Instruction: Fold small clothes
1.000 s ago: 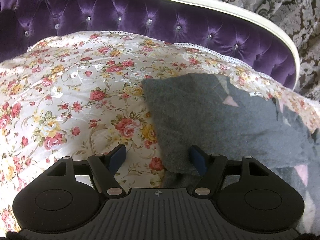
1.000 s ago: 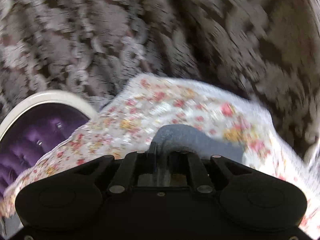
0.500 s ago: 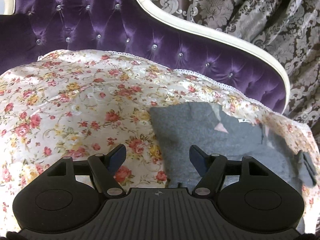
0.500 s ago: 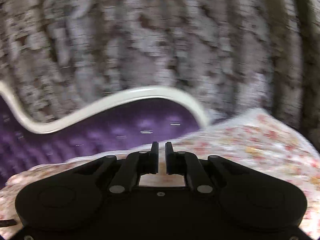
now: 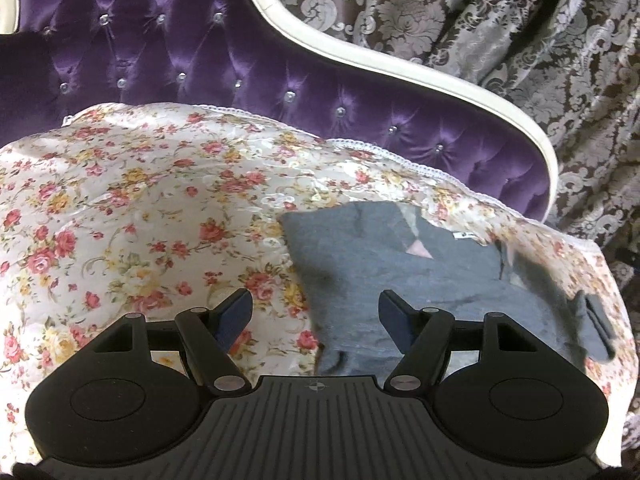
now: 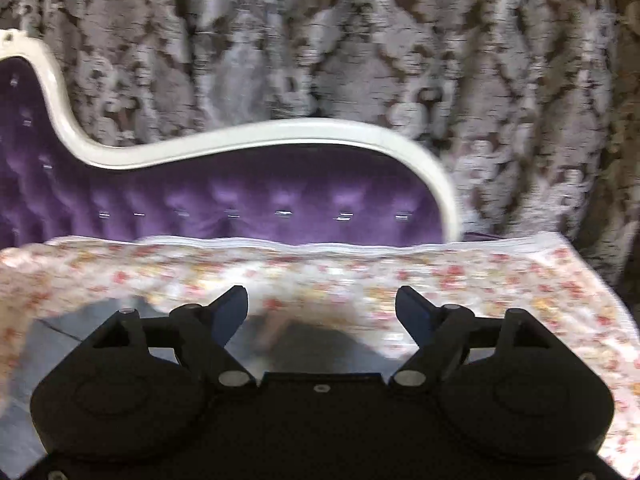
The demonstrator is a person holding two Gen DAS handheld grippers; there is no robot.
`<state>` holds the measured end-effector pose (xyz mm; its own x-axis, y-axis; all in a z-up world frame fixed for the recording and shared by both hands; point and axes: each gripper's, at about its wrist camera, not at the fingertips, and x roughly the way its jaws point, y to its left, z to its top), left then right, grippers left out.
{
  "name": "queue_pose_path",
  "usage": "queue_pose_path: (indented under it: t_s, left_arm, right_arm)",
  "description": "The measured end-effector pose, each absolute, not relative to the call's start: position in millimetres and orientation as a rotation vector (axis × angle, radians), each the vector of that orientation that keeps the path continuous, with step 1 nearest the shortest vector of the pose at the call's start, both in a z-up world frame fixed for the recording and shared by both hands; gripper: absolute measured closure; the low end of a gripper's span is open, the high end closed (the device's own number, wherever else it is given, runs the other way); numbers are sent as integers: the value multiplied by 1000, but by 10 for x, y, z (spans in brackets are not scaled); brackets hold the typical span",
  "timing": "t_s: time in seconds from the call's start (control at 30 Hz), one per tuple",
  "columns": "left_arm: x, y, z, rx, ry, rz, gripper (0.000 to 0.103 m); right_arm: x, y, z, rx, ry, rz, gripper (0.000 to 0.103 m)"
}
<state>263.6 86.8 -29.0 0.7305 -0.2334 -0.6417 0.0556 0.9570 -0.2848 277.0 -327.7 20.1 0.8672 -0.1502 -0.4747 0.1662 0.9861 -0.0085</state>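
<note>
A: Where do our claws stand?

B: In the left wrist view, our left claw (image 5: 316, 316) sits at the bottom centre, its jaws parted partway and holding nothing. The near left edge of the grey garment (image 5: 400, 272) lies below the gap, and one blue pad (image 5: 394, 316) shows over the cloth; we cannot tell whether it touches.

A: And the right?

B: In the blurred right wrist view, our right claw (image 6: 322, 312) is at lower centre, jaws opening wide with nothing between them. A grey smear of garment lies just beneath it.

A: Where is the garment?

B: Right of centre on the flowered bedspread (image 5: 132, 216), partly folded, a small strip sticking out at the far right. Behind are the purple headboard (image 5: 168, 52) and patterned curtain (image 5: 500, 40).

A: How do we fold well?

B: We judge it best to pinch one layer at an edge, lift low, lay edges even and smooth the crease.
</note>
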Motion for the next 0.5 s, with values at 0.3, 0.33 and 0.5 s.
queue_pose_path:
  t_s: [0.3,0.33,0.5]
  left_arm:
    - [2618,710,-346,-202,740,-177,35]
    - [2620,695,-358,-197,742,-177,35]
    - [2657,641,-423,-188,763,-179,35]
  right_arm:
    - [2387,-4678,-200,472,553,-386,22]
    - [2348,-4786,-260,498,558,-406,24]
    - [2215,-5113,-562,614,580,-467,33]
